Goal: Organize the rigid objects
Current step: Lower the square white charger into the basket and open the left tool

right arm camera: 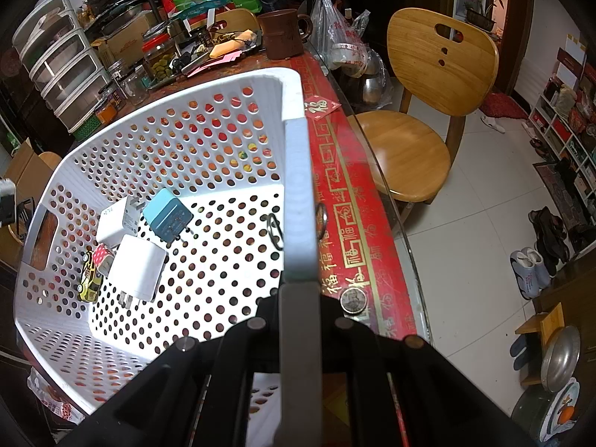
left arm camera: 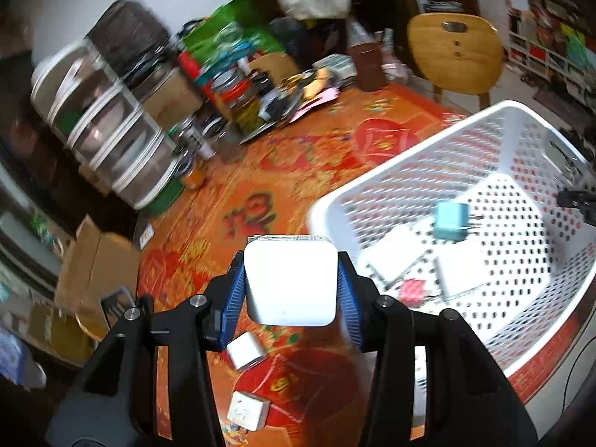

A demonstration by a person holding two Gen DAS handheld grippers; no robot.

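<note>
My left gripper is shut on a white square charger block, held above the red patterned tablecloth just left of the white perforated basket. Two small white plug adapters lie on the cloth below it. My right gripper is shut on the basket's right rim. Inside the basket lie a teal charger, two white chargers, a yellow toy car and a black clip. The teal charger also shows in the left wrist view.
A clear drawer unit, jars, bags and a brown mug crowd the table's far side. A wooden chair stands beside the table. Two coins lie on the cloth by the basket. A cardboard box sits left.
</note>
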